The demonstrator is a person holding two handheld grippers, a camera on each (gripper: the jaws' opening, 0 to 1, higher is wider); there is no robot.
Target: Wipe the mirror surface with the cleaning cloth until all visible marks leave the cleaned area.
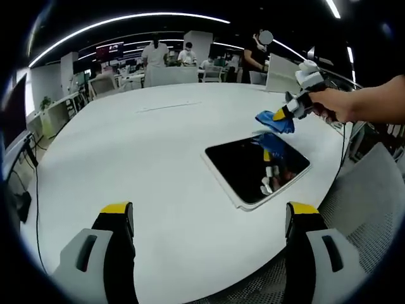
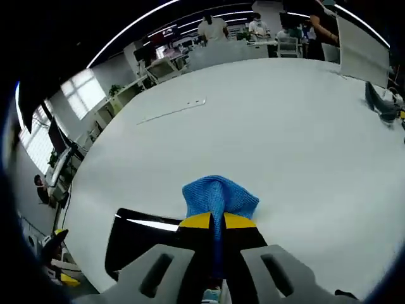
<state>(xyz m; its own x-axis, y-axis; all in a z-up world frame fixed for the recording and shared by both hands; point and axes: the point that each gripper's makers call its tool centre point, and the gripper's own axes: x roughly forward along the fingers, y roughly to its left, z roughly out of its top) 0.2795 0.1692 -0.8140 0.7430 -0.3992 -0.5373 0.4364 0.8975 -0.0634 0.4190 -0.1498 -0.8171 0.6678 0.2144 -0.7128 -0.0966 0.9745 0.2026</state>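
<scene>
Blue cloth (image 2: 218,197) is sitting pinched in the closed right tool (image 2: 218,223), hovering just above mirror (image 1: 256,170) at right-centre of left gripper view. Left tool (image 1: 209,218) is hanging wide open, empty, over white bench (image 1: 145,158). Wiping not yet begun, I'd say; next: lower cloth onto glass.

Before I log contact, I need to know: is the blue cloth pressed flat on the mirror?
No, the right hand-held gripper holds the blue cloth bunched above the mirror, with white table showing between them.
</scene>
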